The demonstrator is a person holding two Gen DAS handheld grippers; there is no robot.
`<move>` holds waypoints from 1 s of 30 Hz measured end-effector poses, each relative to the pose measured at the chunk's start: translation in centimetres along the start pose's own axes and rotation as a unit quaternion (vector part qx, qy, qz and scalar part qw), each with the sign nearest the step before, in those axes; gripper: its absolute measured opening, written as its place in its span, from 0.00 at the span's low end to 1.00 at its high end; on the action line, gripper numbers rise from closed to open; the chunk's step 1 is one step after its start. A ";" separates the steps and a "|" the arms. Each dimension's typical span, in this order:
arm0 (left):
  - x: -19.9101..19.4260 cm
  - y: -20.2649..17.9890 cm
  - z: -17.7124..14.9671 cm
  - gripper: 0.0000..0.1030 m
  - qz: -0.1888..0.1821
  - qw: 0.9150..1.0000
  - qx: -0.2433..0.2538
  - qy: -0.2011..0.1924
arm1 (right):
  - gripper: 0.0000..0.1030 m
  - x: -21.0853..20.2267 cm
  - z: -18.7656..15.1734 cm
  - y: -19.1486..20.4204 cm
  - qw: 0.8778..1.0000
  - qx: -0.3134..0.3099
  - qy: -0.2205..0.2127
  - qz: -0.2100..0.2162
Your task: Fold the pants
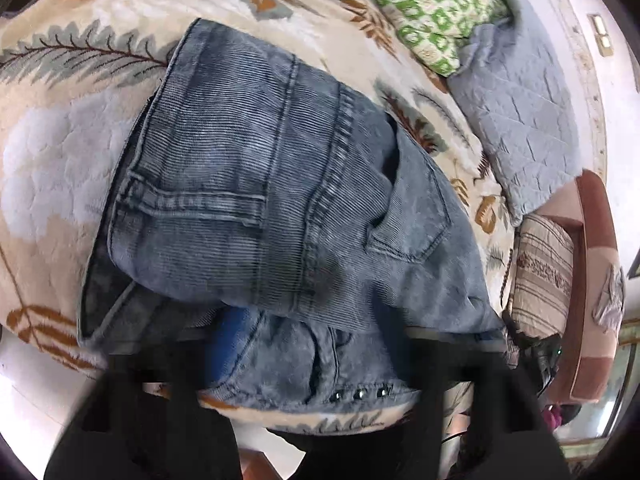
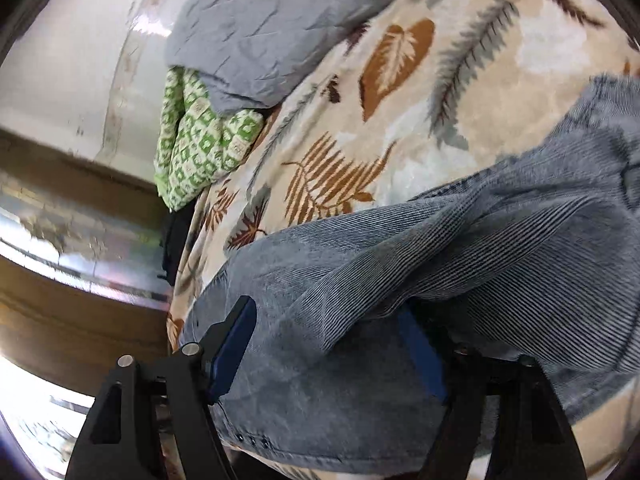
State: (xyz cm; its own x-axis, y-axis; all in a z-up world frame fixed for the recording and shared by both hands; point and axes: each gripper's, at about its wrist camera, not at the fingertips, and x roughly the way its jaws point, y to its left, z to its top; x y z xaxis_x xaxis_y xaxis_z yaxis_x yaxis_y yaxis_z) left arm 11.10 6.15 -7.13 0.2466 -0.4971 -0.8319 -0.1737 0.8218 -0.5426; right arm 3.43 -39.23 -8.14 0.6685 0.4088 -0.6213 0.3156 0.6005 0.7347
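Note:
The grey-blue corduroy-look jeans (image 1: 256, 184) lie folded in a thick bundle on a leaf-patterned blanket (image 1: 80, 152); a back pocket and a seam face up. My left gripper (image 1: 320, 344) is at the bundle's near edge, above a hem with small studs (image 1: 360, 394). Its fingers are smeared by blur, denim lies between them, and I take it as shut on the jeans. In the right wrist view the jeans (image 2: 500, 248) fill the lower right. My right gripper (image 2: 326, 344) stands open astride a fold: the left pad (image 2: 232, 348) is bare and the right pad is partly under denim.
A green-and-white patterned cloth (image 1: 432, 12) and a grey quilt (image 1: 516, 120) lie at the far side of the bed. A striped pillow (image 1: 540, 280) sits at the right by a brown padded frame. The bed edge and shiny floor (image 2: 60, 240) show on the left in the right wrist view.

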 end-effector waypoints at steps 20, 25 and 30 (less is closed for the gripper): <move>-1.3 4.8 -4.2 0.09 -0.026 0.999 -0.015 0.009 | 0.09 -3.0 -7.2 0.2 0.994 -0.109 0.017 -0.011; -2.3 3.3 -4.6 0.11 -0.007 1.000 0.021 -0.010 | 0.38 -5.1 -7.2 -1.6 0.998 -0.065 0.005 0.002; -2.4 2.6 -4.9 0.38 -0.016 0.999 0.035 -0.012 | 0.56 -8.8 -5.0 -3.1 0.998 -0.011 -0.063 0.008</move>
State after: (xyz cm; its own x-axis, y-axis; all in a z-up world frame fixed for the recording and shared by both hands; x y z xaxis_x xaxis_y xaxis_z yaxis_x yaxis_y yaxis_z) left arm 5.35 8.10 -7.15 0.2750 -0.5179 -0.8101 -0.0985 0.8229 -0.5595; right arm -6.81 -41.19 -6.29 0.7523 0.3299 -0.5703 0.2903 0.6111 0.7364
